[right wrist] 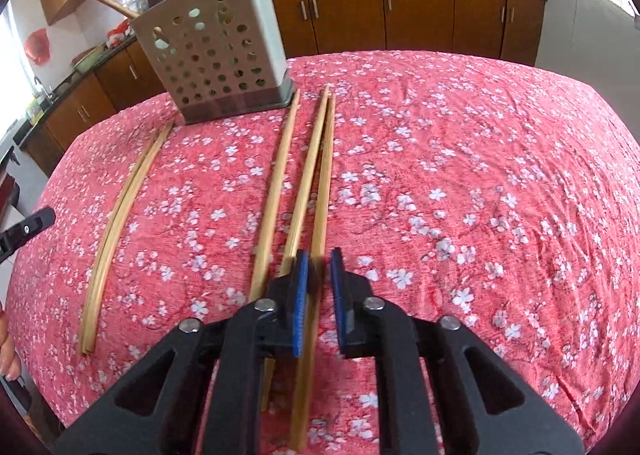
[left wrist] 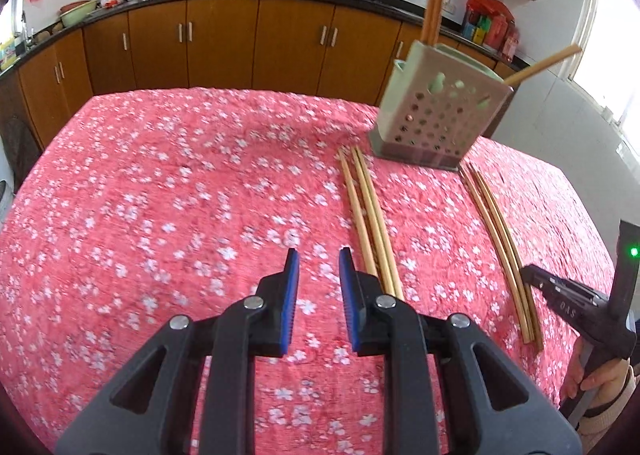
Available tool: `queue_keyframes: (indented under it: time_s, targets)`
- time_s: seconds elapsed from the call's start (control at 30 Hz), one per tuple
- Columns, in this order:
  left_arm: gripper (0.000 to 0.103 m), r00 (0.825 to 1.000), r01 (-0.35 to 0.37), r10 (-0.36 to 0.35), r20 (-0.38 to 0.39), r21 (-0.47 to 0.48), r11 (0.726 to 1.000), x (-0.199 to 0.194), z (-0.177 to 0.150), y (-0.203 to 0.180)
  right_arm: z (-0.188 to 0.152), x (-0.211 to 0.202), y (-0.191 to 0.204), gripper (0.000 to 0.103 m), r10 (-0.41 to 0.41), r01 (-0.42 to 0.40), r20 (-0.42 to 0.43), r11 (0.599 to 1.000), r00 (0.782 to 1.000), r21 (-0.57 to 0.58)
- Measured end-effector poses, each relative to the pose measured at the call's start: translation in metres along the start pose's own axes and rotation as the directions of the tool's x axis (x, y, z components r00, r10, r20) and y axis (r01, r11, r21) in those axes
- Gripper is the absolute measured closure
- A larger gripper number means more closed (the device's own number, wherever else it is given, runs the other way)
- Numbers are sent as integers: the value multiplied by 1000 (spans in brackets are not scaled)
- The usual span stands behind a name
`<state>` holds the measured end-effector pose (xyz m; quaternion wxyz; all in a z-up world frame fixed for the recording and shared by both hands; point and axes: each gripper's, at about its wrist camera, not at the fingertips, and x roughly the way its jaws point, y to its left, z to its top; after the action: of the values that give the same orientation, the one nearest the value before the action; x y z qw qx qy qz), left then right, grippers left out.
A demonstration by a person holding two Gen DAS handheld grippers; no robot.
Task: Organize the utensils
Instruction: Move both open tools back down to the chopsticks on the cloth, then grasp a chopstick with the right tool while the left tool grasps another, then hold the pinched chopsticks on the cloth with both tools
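Note:
A pale green perforated utensil holder (left wrist: 434, 111) stands at the far right of the table with chopsticks sticking out of its top; it also shows in the right wrist view (right wrist: 218, 55). Two groups of wooden chopsticks lie on the cloth: three in the middle (left wrist: 370, 219) (right wrist: 308, 183) and a bundle (left wrist: 502, 251) (right wrist: 120, 223) to one side. My left gripper (left wrist: 319, 255) is open and empty, above the cloth just left of the middle group. My right gripper (right wrist: 319, 257) is open, its jaws straddling one chopstick (right wrist: 322, 211) of the middle group.
The table carries a red floral cloth (left wrist: 160, 195). Brown kitchen cabinets (left wrist: 224, 47) and a dark counter with woks run behind it. The right gripper's body (left wrist: 580, 307) shows at the lower right of the left wrist view.

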<state>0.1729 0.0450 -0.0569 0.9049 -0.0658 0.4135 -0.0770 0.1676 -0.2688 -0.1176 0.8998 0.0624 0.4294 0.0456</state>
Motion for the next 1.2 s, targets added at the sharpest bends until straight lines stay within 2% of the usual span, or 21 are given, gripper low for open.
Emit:
queue_keyframes:
  time_s: [0.13,0.27,0.47,0.67,0.83,0.93,1.2]
  targets:
    - [82,998,44,-44,-33,-1,999,10,-3,-7,2,-1,-14,95,-70,70,21,997,997,10]
    - [84,996,73,-72,-58,17,997,18,-9,-18,3,-5,-28,95,-78,76,25,996,997,55]
    - [88,993,76,-72,-95,43,996,31,-14,-31,2,-6,-26,95,-85,84,36,996,996,38]
    - [91,992,40,-31,-121,65,997,39,-20,-34,0,-7,-26,95,-79,78,37,996,996,36]
    - [92,994,16,-7,-111,82,997,37,-20,-36,-1,-9,-22,95,-78,77,27,997,997,31]
    - [95,995,-23,32,-95,95,995,38,-19,-36,-5,-11,-21,95,-72,71,28,997,997,28]
    - [94,991,-112,112,-75,9,994,50,7,11,6,-5,-31,95,-101,99,55,994,993,41]
